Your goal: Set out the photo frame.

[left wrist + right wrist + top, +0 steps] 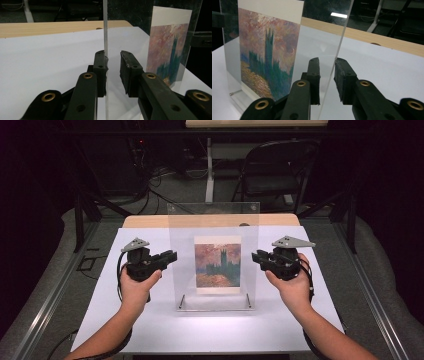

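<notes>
A clear acrylic picture frame stands upright at the middle of the white table top, holding a painted print of towers under a red sky. My left gripper is at the frame's left edge, my right gripper at its right edge. In the left gripper view the panel's edge runs between the jaws of the left gripper, against one pad, with a gap to the other. In the right gripper view the panel likewise passes between the spread jaws of the right gripper, beside the print.
The frame rests on a clear base with small metal pins. A strip of bare wood shows behind the white sheet. A folding chair and cables stand on the floor beyond the table. Metal rails run along both sides.
</notes>
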Tool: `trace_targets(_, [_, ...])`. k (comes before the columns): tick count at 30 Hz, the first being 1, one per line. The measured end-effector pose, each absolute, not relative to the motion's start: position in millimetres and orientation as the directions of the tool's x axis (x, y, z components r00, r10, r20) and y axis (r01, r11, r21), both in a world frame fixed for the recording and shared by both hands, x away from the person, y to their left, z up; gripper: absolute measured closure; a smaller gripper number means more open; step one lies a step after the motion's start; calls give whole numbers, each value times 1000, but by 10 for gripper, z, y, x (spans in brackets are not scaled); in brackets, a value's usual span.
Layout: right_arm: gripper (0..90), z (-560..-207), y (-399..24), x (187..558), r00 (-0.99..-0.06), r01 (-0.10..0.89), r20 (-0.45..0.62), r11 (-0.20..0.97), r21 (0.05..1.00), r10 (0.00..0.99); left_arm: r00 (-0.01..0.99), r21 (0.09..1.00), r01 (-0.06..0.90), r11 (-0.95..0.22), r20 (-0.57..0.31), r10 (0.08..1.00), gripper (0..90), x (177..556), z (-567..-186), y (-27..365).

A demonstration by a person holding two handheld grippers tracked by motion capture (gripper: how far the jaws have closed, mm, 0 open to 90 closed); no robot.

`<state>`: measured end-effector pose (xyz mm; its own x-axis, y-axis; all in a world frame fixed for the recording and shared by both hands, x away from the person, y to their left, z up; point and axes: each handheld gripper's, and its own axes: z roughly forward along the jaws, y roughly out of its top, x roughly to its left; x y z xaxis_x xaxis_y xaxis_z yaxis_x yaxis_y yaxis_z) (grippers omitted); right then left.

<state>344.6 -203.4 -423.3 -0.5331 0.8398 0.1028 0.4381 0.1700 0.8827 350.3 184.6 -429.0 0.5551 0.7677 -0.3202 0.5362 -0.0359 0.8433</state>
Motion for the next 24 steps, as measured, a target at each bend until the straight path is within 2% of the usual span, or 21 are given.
trace_targets(11, [768, -4259, -2065, 3200, -545, 407, 111, 146, 902, 831, 585, 868, 492, -70, -270, 765, 747, 3255, -4289, 1850])
trace_targets(24, [766, -4271, -2078, 3010, -559, 395, 110, 148, 907, 822, 612, 878, 473, -80, -262, 746, 732, 3088, -4310, 1870])
